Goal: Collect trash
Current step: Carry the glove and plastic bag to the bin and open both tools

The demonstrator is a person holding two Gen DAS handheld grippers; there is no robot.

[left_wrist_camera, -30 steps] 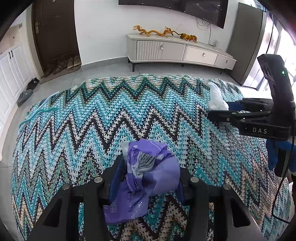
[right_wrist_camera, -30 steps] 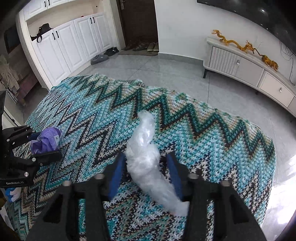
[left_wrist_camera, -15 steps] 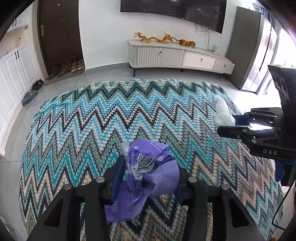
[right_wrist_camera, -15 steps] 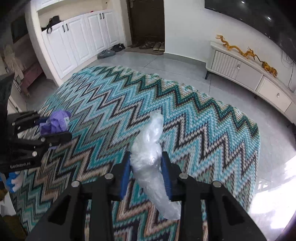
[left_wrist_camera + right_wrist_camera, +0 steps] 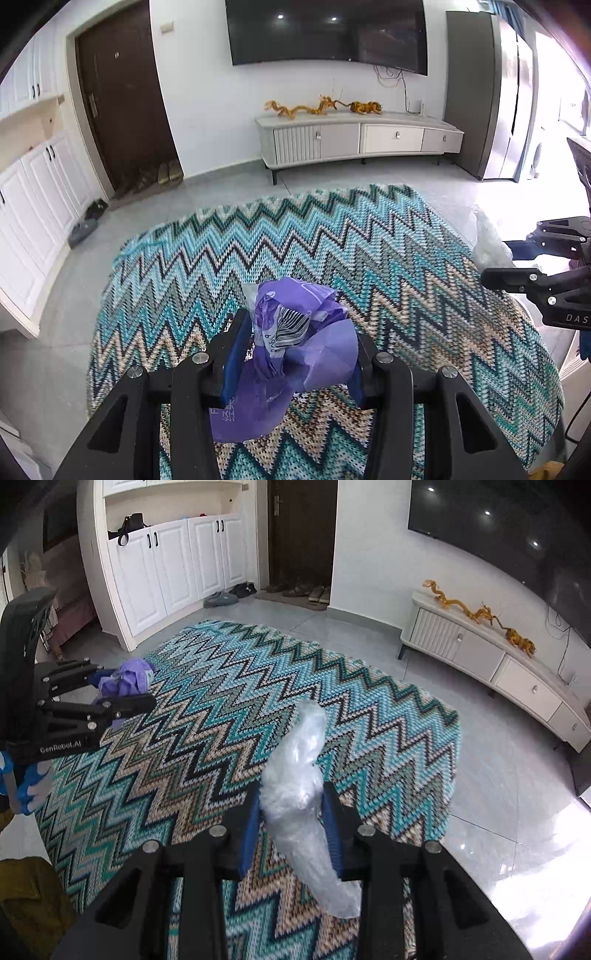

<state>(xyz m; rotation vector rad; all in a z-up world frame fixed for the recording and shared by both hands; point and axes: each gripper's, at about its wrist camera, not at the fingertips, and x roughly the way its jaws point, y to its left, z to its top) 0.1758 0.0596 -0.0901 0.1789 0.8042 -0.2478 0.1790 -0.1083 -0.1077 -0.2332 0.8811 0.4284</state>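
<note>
Trash was off the rug [image 5: 424, 258]: left gripper [image 5: 295, 350] squeezed a purple wrapper [image 5: 295, 343], right gripper [image 5: 291, 823] squeezed clear plastic wrap [image 5: 299, 786]. No bin showed.

The left gripper [image 5: 295, 354] holds the crumpled purple plastic wrapper [image 5: 291, 347] between its fingers, above the near part of the zigzag-knit rug [image 5: 332, 251]. The right gripper [image 5: 291, 830] holds the clear crumpled plastic film bundle [image 5: 303, 797] above the rug's right side. The rug lies on the tiled floor [image 5: 66, 332]. Beyond the rug, the low white TV cabinet [image 5: 358, 138] stands against the wall, below the wall-mounted television [image 5: 325, 33]. Golden dragon figurines [image 5: 321, 107] rest on the cabinet. The dark wooden door [image 5: 122, 99] is left of the cabinet, with white cupboards [image 5: 177, 561] further left.
</note>
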